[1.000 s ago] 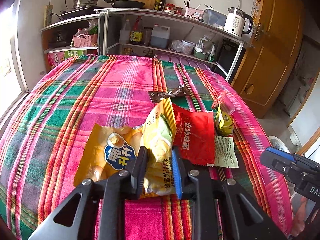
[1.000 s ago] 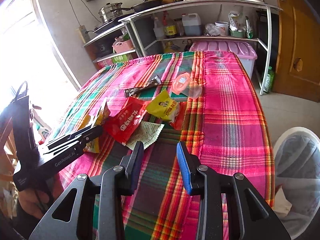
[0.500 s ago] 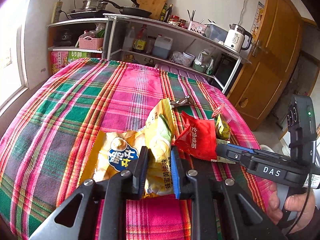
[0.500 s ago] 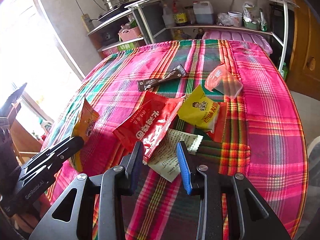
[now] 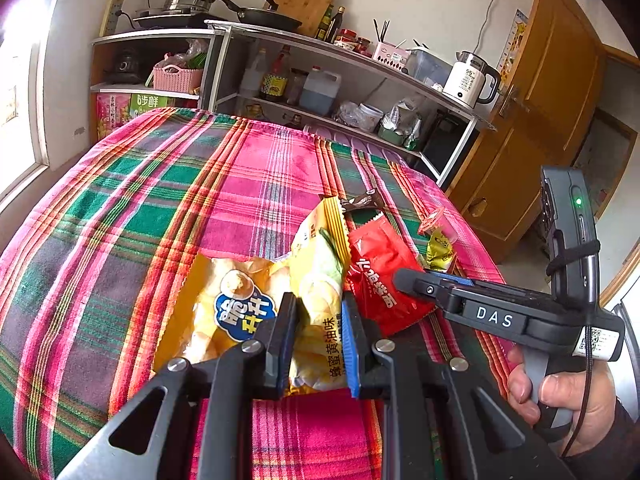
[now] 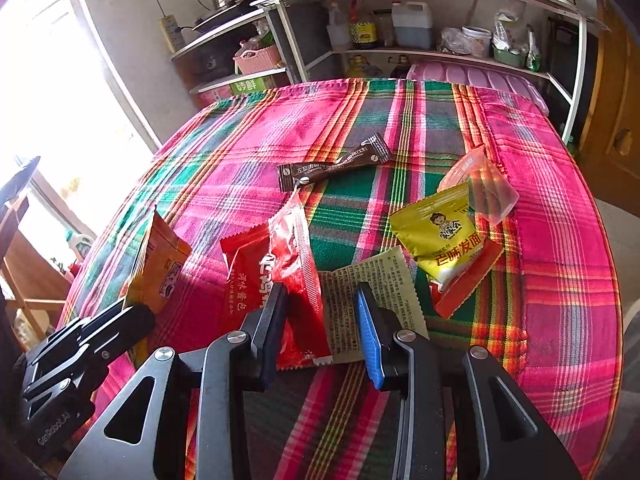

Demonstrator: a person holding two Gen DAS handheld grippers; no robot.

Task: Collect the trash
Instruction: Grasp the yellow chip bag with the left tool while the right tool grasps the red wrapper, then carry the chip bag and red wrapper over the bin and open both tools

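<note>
Low in the middle of the left wrist view, the yellow chip bag (image 5: 240, 312) lies crumpled on the plaid cloth (image 5: 160, 208) of the desk, and the left gripper (image 5: 318, 340) pinches its raised fold between the two pads, which press the foil from both sides; just right of it in that frame the red sachet (image 5: 380, 276) lies touching the bag's edge; beyond, toward the upper right, sit a brown stick wrapper (image 5: 362, 202) and a small yellow packet (image 5: 438, 250) under a clear plastic scrap (image 5: 438, 218).

Across the lower centre of the right wrist view, the right gripper (image 6: 322, 328) stands spread, its pads apart over the near end of the red sachet and a printed paper slip (image 6: 372, 280); the dark pad lies against the sachet's left part, the blue pad over the slip, and whether either pad touches I cannot tell; nothing is clamped.

At the right edge of the left wrist view a hand (image 5: 560, 396) grips the right gripper's handle; along the top of both frames a metal shelf rack (image 5: 348, 56) carries pots, bottles and a white kettle (image 5: 468, 80); a wooden door (image 5: 540, 120) fills the upper right.
</note>
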